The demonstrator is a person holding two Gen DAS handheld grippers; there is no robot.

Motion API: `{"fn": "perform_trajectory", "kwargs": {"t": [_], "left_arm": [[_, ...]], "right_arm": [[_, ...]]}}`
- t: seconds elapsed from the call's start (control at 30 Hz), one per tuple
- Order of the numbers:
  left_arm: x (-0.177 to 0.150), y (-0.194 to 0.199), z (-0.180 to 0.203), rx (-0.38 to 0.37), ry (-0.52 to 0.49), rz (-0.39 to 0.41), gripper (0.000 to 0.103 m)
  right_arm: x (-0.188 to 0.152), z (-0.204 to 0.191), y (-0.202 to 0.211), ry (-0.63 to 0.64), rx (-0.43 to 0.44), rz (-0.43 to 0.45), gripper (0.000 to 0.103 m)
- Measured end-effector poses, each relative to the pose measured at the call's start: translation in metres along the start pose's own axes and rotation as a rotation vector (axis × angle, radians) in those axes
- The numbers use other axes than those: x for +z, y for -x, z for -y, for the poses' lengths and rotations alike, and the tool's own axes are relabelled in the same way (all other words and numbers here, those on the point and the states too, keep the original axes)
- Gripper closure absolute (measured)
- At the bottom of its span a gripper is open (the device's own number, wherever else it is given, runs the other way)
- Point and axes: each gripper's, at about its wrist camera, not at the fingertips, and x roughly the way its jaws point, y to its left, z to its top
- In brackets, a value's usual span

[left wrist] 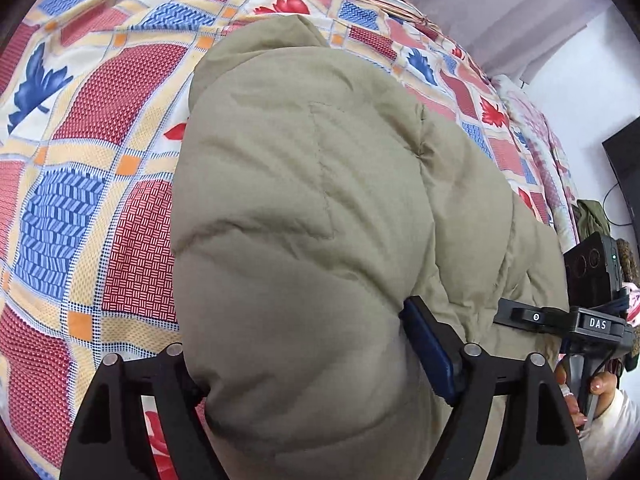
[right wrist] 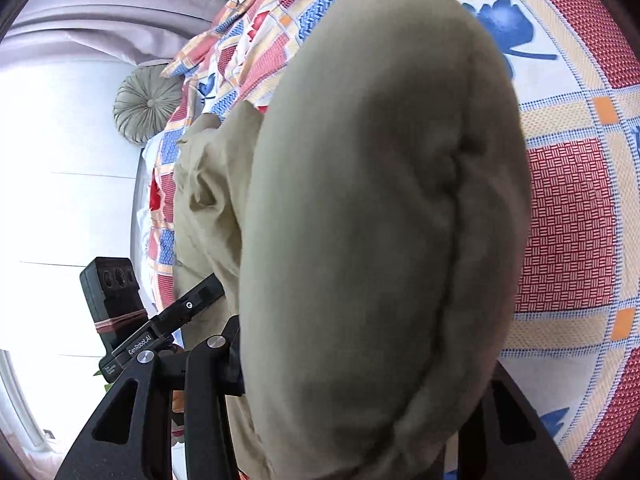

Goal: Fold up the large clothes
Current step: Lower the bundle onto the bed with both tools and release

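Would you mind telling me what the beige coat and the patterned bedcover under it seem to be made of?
Coat: looks like a matte woven shell, perhaps cotton or nylon blend, over soft padding; it bulges in puffy, stitched sections and wrinkles finely. Bedcover: seems a printed woven cloth, probably cotton, matte, with flat printed checks and leaves; the exact fibre cannot be told.

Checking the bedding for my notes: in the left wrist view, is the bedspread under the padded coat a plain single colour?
No, the bedspread under the khaki padded coat is a patchwork of red, blue and cream squares with leaf prints.
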Motion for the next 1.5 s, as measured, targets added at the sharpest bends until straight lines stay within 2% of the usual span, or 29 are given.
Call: {"fn": "perform_trajectory", "kwargs": {"t": [0.13,0.23,0.43,0.6,0.73,0.8,0.83,0.87,0.97,1.0,1.13,1.27,1.37,1.5], "left_arm": [[-0.005,-0.008,0.012,0.019,-0.012,-0.001,0.017],[-0.004,-0.007,0.016,0.042,-0.020,-0.001,0.016],[-0.005,-0.002,0.017,0.055,-0.003,0.001,0.015],[-0.008,0.000,0.015,0.064,0.008,0.004,0.015],[-0.008,0.003,0.018,0.094,0.007,0.000,0.015],[-0.008,0.006,0.021,0.121,0.001,0.002,0.015],[-0.008,0.008,0.023,0.138,-0.002,0.006,0.015],[-0.009,0.013,0.025,0.167,-0.007,0.017,0.015],[-0.014,0.037,0.029,0.283,-0.024,0.090,0.015],[-0.016,0.046,0.029,0.301,-0.026,0.115,0.015],[-0.027,0.071,0.024,0.305,-0.014,0.161,0.015],[-0.046,0.057,0.021,0.307,-0.014,0.110,0.015],[-0.058,0.047,0.023,0.281,-0.012,0.102,0.015],[-0.065,0.037,0.022,0.249,-0.005,0.092,0.015]], "right_arm": [[-0.001,0.014,-0.008,-0.058,-0.034,0.008,0.045],[-0.013,0.015,0.007,-0.074,-0.051,0.020,0.042],[-0.027,-0.011,0.029,-0.021,-0.189,0.024,0.035],[-0.041,-0.028,0.073,0.015,-0.328,0.103,0.033],[-0.051,-0.025,0.102,0.018,-0.351,0.161,0.033],[-0.049,-0.026,0.113,0.034,-0.356,0.193,0.045],[-0.053,-0.034,0.113,0.049,-0.358,0.204,0.063],[-0.058,-0.044,0.111,0.062,-0.358,0.211,0.073],[-0.060,-0.068,0.101,0.115,-0.334,0.221,0.074],[-0.061,-0.075,0.097,0.141,-0.335,0.218,0.074],[-0.057,-0.098,0.069,0.209,-0.354,0.207,0.074],[-0.052,-0.108,0.051,0.257,-0.370,0.206,0.074],[-0.053,-0.093,0.026,0.242,-0.457,0.153,0.074],[-0.061,-0.064,0.005,0.190,-0.493,0.121,0.076]]}}
